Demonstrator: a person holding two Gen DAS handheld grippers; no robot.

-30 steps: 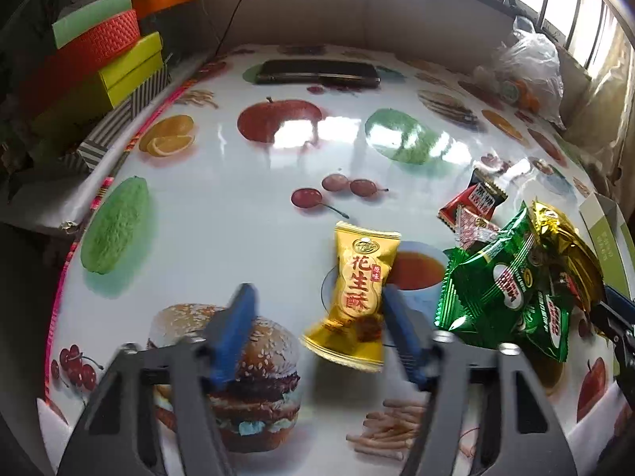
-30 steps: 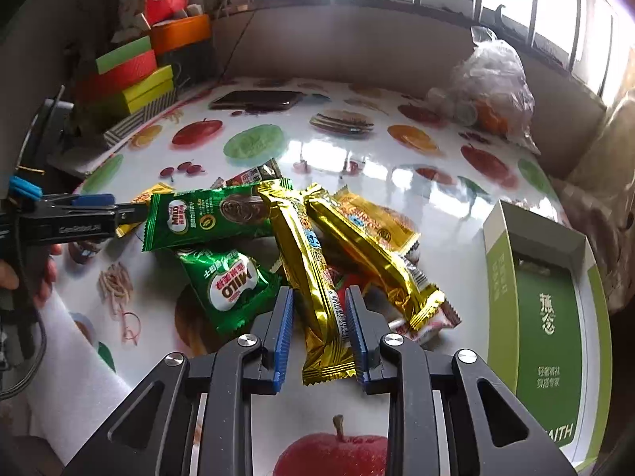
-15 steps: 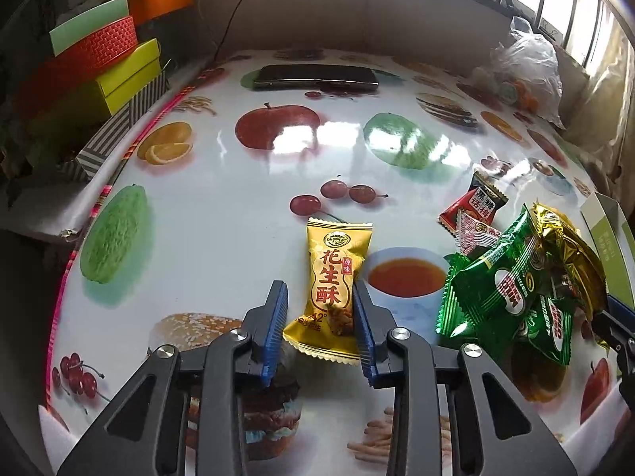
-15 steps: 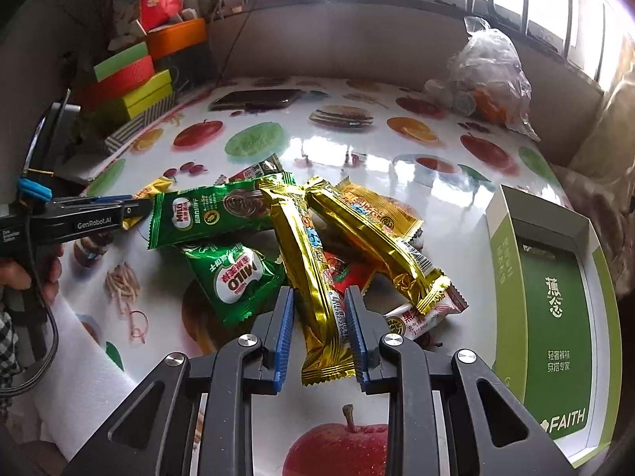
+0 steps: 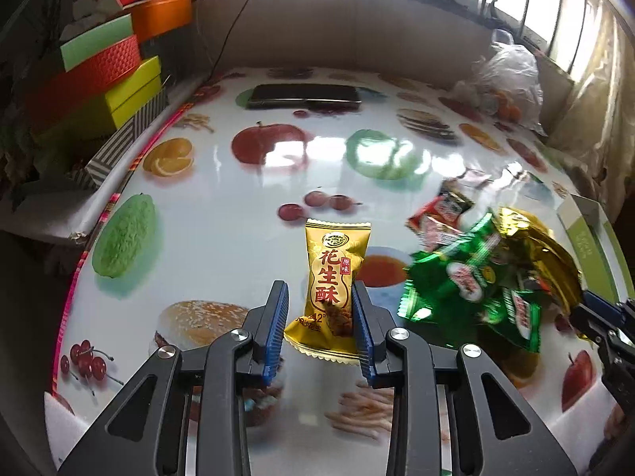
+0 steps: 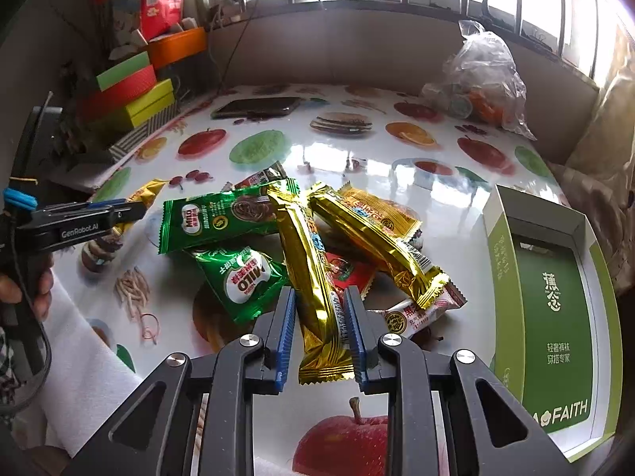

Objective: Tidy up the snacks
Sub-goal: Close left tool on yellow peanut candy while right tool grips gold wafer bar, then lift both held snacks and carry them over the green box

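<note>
My left gripper (image 5: 319,297) is shut on a yellow peanut-candy packet (image 5: 333,277) and holds it just above the fruit-print table (image 5: 222,214). My right gripper (image 6: 319,303) is shut on a long gold foil bar (image 6: 309,273) and holds it over a pile of snacks: green Milo packets (image 6: 216,220), a second gold bar (image 6: 373,238), a red packet (image 6: 349,273). The pile shows blurred in the left wrist view (image 5: 480,277). The left gripper shows at the left edge of the right wrist view (image 6: 115,214).
An open green box (image 6: 551,301) lies at the table's right edge. A black phone (image 5: 303,95) lies at the far side. Stacked coloured boxes (image 5: 107,75) stand at the back left. A clear plastic bag (image 6: 480,79) sits at the back right.
My left gripper has closed on the yellow packet and lifted it slightly. My right gripper keeps its hold on the gold bar, and the pile has shifted with it.
</note>
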